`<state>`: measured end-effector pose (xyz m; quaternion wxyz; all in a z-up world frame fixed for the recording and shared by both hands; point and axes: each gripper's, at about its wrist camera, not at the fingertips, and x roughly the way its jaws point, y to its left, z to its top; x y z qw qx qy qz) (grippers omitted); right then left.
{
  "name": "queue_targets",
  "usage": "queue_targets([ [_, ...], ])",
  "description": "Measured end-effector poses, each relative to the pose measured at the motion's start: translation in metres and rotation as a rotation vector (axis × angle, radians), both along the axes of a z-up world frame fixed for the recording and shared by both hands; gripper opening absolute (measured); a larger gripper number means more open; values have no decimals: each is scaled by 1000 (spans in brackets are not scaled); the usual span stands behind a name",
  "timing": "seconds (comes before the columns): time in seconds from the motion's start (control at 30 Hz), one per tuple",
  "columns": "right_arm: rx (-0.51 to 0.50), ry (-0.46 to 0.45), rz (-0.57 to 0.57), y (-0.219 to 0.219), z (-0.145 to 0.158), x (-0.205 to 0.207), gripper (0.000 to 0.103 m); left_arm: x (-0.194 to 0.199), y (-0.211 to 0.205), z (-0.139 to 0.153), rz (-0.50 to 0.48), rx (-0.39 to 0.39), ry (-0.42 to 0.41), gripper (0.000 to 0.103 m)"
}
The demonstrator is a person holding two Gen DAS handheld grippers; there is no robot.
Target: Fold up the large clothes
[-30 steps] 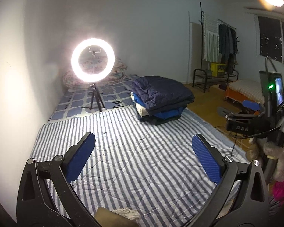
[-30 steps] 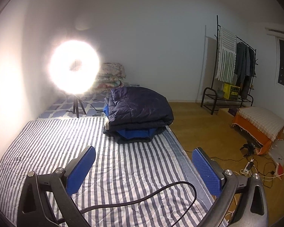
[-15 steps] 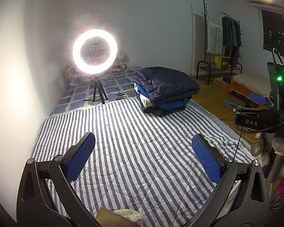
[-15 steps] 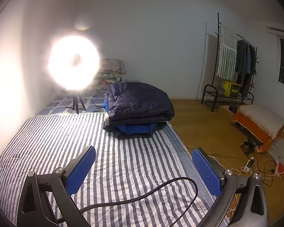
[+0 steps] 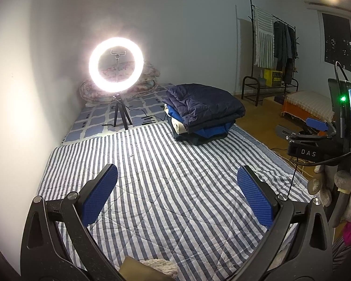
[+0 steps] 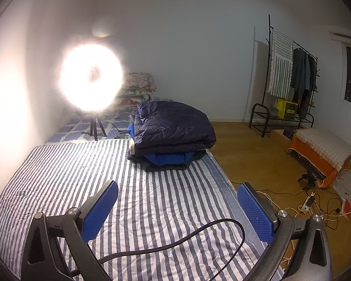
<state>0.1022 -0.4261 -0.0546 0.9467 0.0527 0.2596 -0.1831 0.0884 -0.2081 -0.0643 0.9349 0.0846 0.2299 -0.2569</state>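
Striped bedding (image 5: 166,187) is lying bare, folded clothes pile (image 5: 203,112) sitting just right of the ring light (image 5: 115,68). Both grippers, left (image 5: 177,199) and right (image 6: 177,207), are hovering, jaws wide, holding nothing. Folding's looking done.

A striped quilt (image 5: 166,187) spreads flat ahead of the tool, lying on the floor (image 6: 257,154). At its far right corner sits a stack of folded clothes (image 6: 173,133). Beyond, a checked mat (image 5: 100,121) carries a ring light (image 5: 115,68) and folded bedding (image 6: 138,89).
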Motion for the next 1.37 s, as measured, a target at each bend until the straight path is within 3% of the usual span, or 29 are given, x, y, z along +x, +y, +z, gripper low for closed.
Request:
queue_targets([
  [1.37, 3, 4, 6, -6, 0, -4, 103, -9, 0, 9, -18, 3, -33, 103],
])
